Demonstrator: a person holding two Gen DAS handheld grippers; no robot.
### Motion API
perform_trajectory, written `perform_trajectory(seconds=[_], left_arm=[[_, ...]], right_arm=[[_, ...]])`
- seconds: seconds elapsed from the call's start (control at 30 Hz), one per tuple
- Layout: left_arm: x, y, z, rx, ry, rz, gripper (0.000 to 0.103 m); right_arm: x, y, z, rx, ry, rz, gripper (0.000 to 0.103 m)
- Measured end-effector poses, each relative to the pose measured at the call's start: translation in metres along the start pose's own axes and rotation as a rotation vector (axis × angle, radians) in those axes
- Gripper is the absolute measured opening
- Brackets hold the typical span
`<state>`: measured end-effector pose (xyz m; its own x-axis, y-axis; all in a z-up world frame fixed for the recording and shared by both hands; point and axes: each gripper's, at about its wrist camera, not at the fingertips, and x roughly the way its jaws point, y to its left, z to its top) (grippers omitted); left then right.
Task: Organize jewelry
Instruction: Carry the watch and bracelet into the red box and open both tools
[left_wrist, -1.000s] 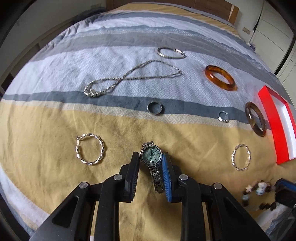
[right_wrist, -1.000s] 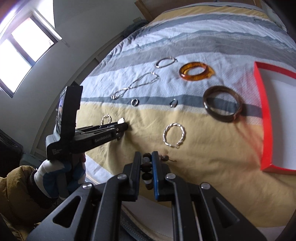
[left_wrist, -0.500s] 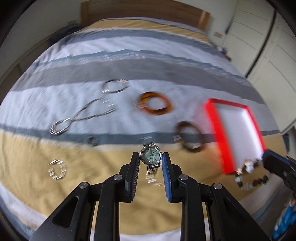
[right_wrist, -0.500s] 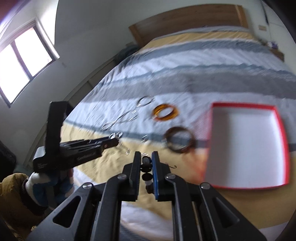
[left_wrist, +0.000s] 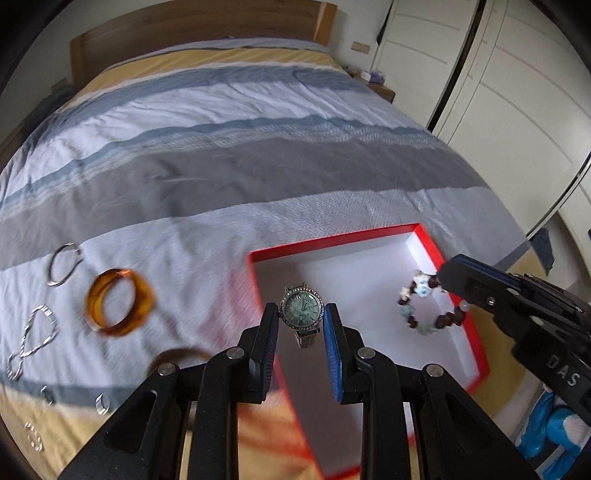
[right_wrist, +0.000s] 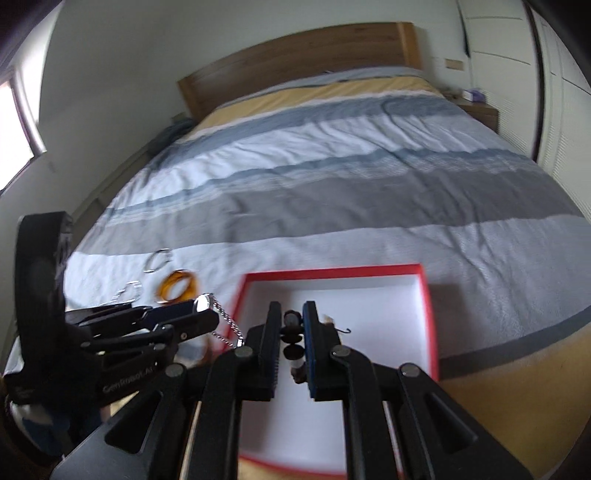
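Observation:
My left gripper (left_wrist: 301, 319) is shut on a silver watch (left_wrist: 303, 311) with a green face and holds it above the red-rimmed white box (left_wrist: 332, 246). My right gripper (right_wrist: 290, 325) is shut on a beaded bracelet (right_wrist: 291, 341) of dark and pale beads, also above the box (right_wrist: 427, 306). In the left wrist view the bracelet (left_wrist: 419, 302) hangs from the right gripper (left_wrist: 448, 275) over the box's right side. In the right wrist view the left gripper (right_wrist: 203, 312) holds the watch (right_wrist: 202, 303) with its chain strap hanging down.
On the striped bedspread left of the box lie an amber bangle (left_wrist: 118, 304), a dark bangle (left_wrist: 177, 356), a silver bangle (left_wrist: 62, 264), a silver chain necklace (left_wrist: 31, 341) and small rings (left_wrist: 101, 402). A wooden headboard (right_wrist: 295, 62) stands at the back, with wardrobes to the right.
Both grippers have swung right and risen from over the yellow band of the bed to above the red box, still holding the watch and the beaded bracelet.

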<state>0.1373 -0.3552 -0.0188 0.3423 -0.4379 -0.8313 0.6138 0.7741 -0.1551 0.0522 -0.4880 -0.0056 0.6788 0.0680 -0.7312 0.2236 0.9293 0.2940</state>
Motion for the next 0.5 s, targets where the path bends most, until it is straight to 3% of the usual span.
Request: perform_trajectory(seconds=[0.2, 0.4, 0.5], left_arm=[[0.050, -0.009, -0.012, 0.037, 0.074, 0.019, 0.024], [0.057, -0.016, -0.020, 0.066, 0.078, 0.061, 0.025], [0.046, -0.017, -0.020, 0.070, 0.052, 0.053, 0.039]], right_arm=[[0.045, -0.034, -0.020, 0.052, 0.065, -0.084, 0.011], [0.047, -0.048, -0.034, 0.066, 0.066, -0.153, 0.012], [0.035, -0.048, -0.034, 0.057, 0.058, -0.183, 0.014]])
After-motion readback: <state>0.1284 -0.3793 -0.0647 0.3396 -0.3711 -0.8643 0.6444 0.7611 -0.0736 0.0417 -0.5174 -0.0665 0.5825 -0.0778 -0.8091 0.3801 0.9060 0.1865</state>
